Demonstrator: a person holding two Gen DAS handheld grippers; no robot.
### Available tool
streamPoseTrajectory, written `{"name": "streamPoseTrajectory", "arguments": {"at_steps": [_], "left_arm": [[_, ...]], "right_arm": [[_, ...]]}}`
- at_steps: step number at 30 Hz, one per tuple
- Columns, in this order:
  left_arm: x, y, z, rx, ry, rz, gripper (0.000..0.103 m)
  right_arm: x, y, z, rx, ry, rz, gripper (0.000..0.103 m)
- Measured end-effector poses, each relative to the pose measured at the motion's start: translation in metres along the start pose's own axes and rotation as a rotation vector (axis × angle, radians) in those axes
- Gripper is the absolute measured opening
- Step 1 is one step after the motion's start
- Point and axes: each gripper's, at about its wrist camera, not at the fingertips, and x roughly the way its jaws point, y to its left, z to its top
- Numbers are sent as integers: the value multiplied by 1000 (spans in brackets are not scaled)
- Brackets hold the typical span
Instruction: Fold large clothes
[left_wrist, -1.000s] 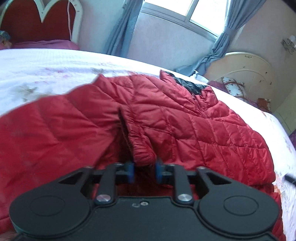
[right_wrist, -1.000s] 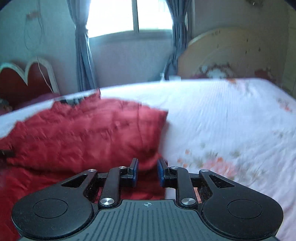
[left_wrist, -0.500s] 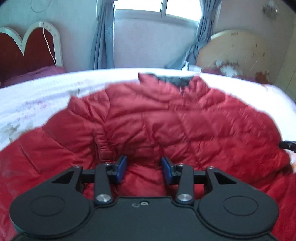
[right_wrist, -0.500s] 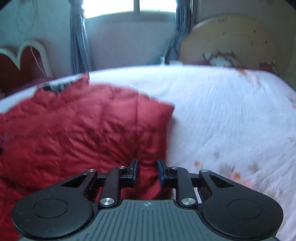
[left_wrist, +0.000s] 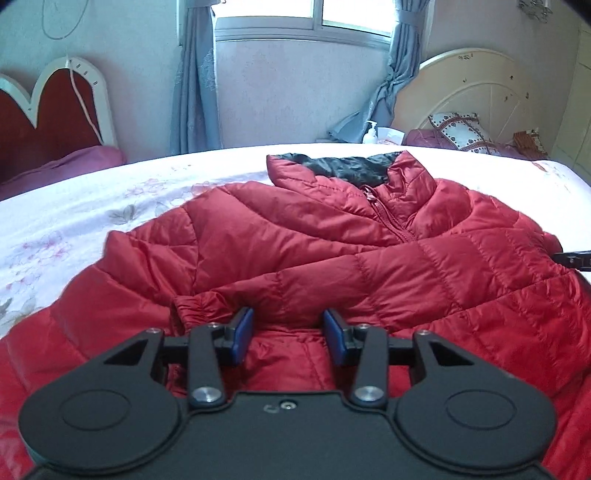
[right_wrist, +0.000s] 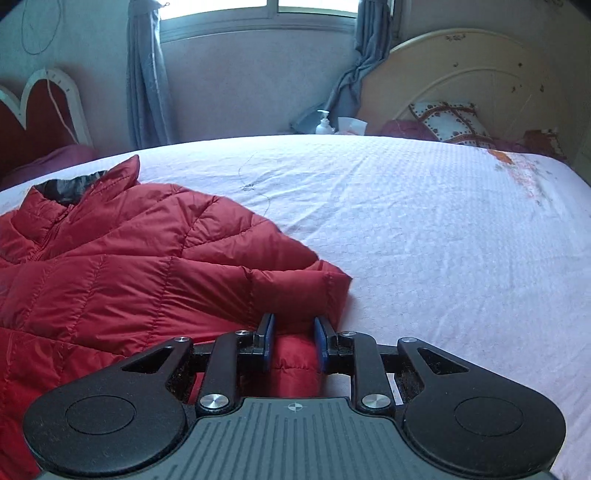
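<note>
While the bed carries it, the red jacket lies spread on the white sheet, collar toward the window and zip closed. Over its lower part the left hand-held gripper has its jaws apart, nothing pinched between them. At the jacket's right edge the right hand-held gripper is clamped on a fold of the red fabric.

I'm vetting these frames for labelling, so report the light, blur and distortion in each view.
Left wrist view: sharp, backlit by the blown-out window; fisheye bows the bed edge; the red jacket shows soft sheen, no hard shadows. Right wrist view: equally sharp, window overexposed, black vignette in the corners, jacket evenly lit, tongs crisp.
</note>
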Motion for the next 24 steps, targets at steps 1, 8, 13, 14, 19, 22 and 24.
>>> {"name": "streamPoseTrajectory", "arguments": {"at_steps": [1, 8, 13, 14, 19, 22, 24], "left_arm": [[-9, -2, 1, -2, -24, -3, 42], [-38, -40, -16, 4, -62, -80, 50], [-20, -44, -23, 26, -24, -7, 52], [-21, -35, -23, 18, -18, 29, 51], [-20, -8, -27, -16, 8, 62, 51], [-18, -12, -25, -6, 14, 78, 50], [-19, -11, -24, -13, 15, 78, 50]], "right_arm": [[-13, 2, -1, -1, -31, 3, 22], [-71, 52, -27, -64, -77, 179, 22], [-53, 79, -45, -162, -28, 140, 22], [-51, 69, -47, -144, -24, 79, 22], [-47, 25, -47, -50, 28, -49, 22], [-46, 30, -45, -81, 30, -66, 22], [-46, 29, -44, -72, 31, -65, 22]]}}
